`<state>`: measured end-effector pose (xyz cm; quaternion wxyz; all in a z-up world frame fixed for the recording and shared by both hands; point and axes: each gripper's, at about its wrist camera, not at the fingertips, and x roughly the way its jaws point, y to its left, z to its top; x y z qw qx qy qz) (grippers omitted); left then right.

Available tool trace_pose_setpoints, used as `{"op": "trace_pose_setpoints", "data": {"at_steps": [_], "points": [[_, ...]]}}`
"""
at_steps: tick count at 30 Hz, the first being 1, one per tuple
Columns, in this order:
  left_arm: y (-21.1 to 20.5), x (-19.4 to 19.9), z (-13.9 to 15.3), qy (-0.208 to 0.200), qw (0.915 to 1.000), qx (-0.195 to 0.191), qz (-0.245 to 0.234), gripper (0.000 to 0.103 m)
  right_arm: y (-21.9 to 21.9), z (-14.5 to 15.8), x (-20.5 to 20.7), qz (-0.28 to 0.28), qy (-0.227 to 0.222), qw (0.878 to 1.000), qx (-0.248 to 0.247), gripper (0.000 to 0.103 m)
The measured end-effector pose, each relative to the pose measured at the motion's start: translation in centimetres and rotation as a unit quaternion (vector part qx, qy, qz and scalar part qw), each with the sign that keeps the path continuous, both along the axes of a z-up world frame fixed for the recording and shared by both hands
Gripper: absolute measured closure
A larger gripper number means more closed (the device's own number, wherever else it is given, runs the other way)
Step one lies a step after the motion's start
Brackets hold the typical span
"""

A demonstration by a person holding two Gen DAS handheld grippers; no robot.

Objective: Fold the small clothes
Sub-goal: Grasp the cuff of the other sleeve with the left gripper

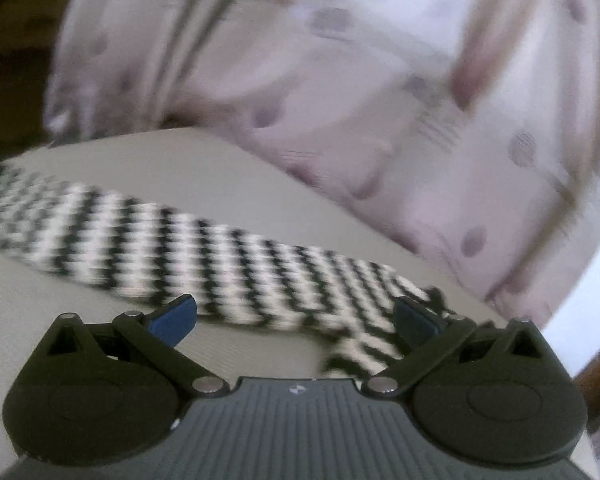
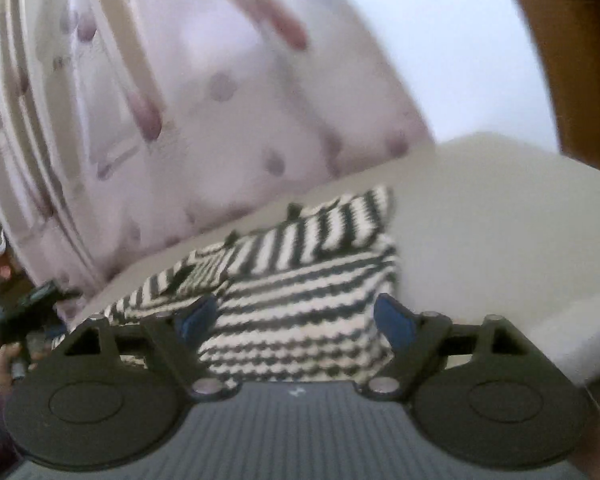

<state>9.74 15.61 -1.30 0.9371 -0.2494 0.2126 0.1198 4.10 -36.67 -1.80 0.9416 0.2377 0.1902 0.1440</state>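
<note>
A small black-and-white zigzag knit garment [image 1: 204, 252] lies flat on a pale beige surface [image 1: 204, 168]. In the left wrist view it runs from the left edge toward my left gripper [image 1: 296, 316], which is open, low over the garment's near end, holding nothing. In the right wrist view the same garment [image 2: 300, 280] lies partly folded, one layer over another. My right gripper [image 2: 296, 320] is open, its blue pads [image 2: 396, 324] on either side of the near edge, gripping nothing. Both views are blurred.
A pale pink curtain [image 1: 340, 80] with purple dots hangs just behind the surface, also showing in the right wrist view [image 2: 180, 120]. A brown wooden frame [image 2: 572, 48] stands at the right. The other handheld gripper [image 2: 32, 304] shows at far left.
</note>
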Motion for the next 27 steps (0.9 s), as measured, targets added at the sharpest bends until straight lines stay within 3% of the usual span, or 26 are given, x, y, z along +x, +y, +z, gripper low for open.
{"op": "trace_pose_setpoints", "data": {"at_steps": [4,6,8,12,18,19,20,21,22,23,27], "points": [[6.9,-2.8,-0.2,0.035,0.9937,-0.073,0.077,0.005,-0.3,-1.2,-1.2,0.001,0.003,0.999,0.047,0.014],[10.3,-4.0,-1.0,0.048,0.9849,-0.123,0.112,0.007,0.7,-1.8,-0.6,0.013,0.012,0.998,0.056,0.014],[13.2,-5.0,-1.6,0.051,0.976,-0.147,0.152,0.009,1.7,-2.0,0.1,0.033,0.016,0.997,0.063,0.014],[17.0,-4.9,-1.9,0.038,0.973,-0.157,0.165,0.011,4.0,-1.6,0.8,0.063,0.014,0.996,0.059,0.014],[18.4,-1.8,-1.7,0.051,0.9808,-0.107,0.155,0.014,4.4,-1.3,0.6,0.064,0.011,0.996,0.063,0.014],[18.4,-1.4,-1.8,0.054,0.9815,-0.097,0.156,0.026,4.1,-1.5,0.5,0.06,0.014,0.996,0.071,0.014],[18.5,-1.1,-1.9,0.057,0.9821,-0.094,0.153,0.057,3.8,-1.7,0.5,0.056,0.018,0.995,0.08,0.014],[18.8,-0.4,-2.2,0.066,0.983,-0.099,0.14,0.08,3.5,-2.0,0.5,0.05,0.021,0.995,0.089,0.014],[19.1,0.2,-2.7,0.081,0.9823,-0.111,0.127,0.096,3.1,-2.2,0.4,0.045,0.024,0.994,0.098,0.014],[19.1,0.4,-3.0,0.076,0.9818,-0.114,0.131,0.097,2.8,-2.3,0.5,0.04,0.026,0.993,0.107,0.014],[17.1,2.2,-0.4,0.066,0.9864,-0.053,0.141,0.097,1.8,-2.6,0.6,0.022,0.026,0.991,0.129,0.014]]}}
